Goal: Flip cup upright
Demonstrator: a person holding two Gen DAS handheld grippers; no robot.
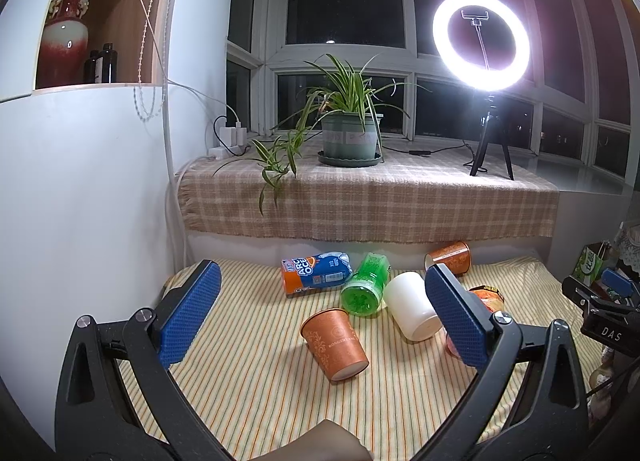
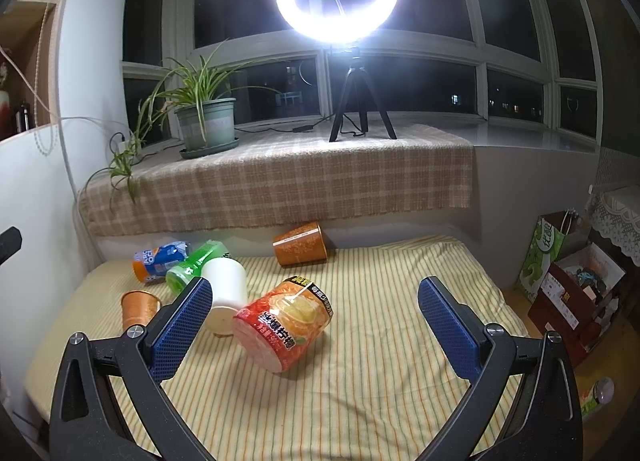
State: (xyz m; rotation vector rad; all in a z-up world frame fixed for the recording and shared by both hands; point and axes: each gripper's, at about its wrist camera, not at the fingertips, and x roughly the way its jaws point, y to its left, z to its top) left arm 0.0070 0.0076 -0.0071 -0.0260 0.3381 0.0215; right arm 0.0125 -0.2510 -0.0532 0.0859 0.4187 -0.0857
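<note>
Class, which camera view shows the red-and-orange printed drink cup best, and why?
The right wrist view: the printed cup lies on its side in full sight between the open right gripper fingers. In the left wrist view only a sliver shows behind that gripper's right finger.

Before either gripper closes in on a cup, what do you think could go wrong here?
The white cup lies tight against the green bottle and the red printed cup, so grabbing one may knock or roll the others. The striped cloth looks soft and rumpled, so an upright cup could tip again. Both grippers, left and right, are open.
</note>
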